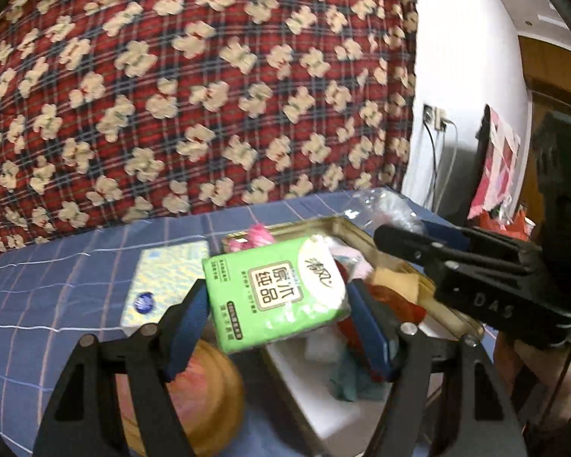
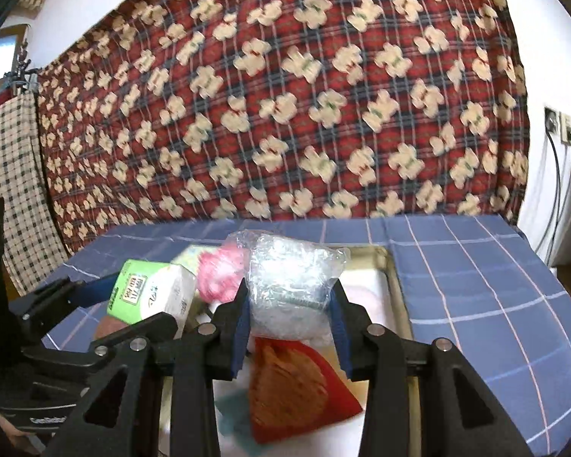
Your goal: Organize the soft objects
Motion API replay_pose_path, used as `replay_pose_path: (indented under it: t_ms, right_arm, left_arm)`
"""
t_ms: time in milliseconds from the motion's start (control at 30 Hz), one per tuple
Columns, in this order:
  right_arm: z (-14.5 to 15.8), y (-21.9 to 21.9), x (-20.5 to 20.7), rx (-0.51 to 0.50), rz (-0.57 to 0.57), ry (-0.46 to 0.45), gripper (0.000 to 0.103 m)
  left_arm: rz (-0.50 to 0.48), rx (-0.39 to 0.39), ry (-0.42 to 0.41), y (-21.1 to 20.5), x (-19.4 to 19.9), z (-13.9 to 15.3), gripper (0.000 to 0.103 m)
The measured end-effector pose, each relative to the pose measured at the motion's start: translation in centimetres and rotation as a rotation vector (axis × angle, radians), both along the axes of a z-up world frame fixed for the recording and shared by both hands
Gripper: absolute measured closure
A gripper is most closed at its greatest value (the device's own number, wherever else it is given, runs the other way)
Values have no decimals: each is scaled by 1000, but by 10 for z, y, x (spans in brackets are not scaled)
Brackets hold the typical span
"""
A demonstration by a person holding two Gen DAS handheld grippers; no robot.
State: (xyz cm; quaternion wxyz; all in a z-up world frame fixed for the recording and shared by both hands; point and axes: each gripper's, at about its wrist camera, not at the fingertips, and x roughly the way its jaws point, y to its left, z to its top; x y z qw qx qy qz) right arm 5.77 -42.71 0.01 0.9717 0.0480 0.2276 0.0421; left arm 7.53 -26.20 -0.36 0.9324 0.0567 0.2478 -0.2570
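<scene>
Above the gold-rimmed tray (image 2: 394, 278), the left gripper (image 1: 276, 304) is pinching a green tissue pack (image 1: 276, 297) across its light, yielding sides, while the right gripper (image 2: 289, 304) is squeezing a crinkly, probably slippery clear plastic bag (image 2: 291, 282) mid-body.

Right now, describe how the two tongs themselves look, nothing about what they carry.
Both are matte black plastic. The left tongs have triangular cut-outs in their linkage arms, round silver pivot pins and blue pads lining the fingers. The right tongs match, with the same blue pads. From the left camera, pale "DAS" lettering shows on the right tongs' body. No cables or sleeves show.
</scene>
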Motion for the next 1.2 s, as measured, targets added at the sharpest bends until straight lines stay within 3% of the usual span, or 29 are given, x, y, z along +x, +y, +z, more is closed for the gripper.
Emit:
replay_pose_path:
  t_ms: [433,467,567,600,867,1133,1200]
  right_arm:
    - [-26,-21,-17,28,-41,46,62]
    - [-27,-21,-19,29,-47,47,60]
    - [-30,-22,-24,46,-51,41,35]
    - [-30,-22,-26,49,-57,38,33]
    - [-33,-25,-41,92,-79,22,32]
    - [-26,-15,-58,97,-81,-24,30]
    - [-26,-12,-64,93,-85,-38,24]
  left_arm:
    - [-60,32,27,-26,-15,-19,29]
    - [-62,36,24,-27,-16,-19,27]
    - [-66,49,11,-30,-20,-20,27]
    - [-65,53,4,-30,-22,-19,24]
    - [-45,40,-27,-22,-34,-15,9]
    - [-10,-13,-58,-5,-45,-6,4]
    - [-1,-24,-63,0,-47,-6,4]
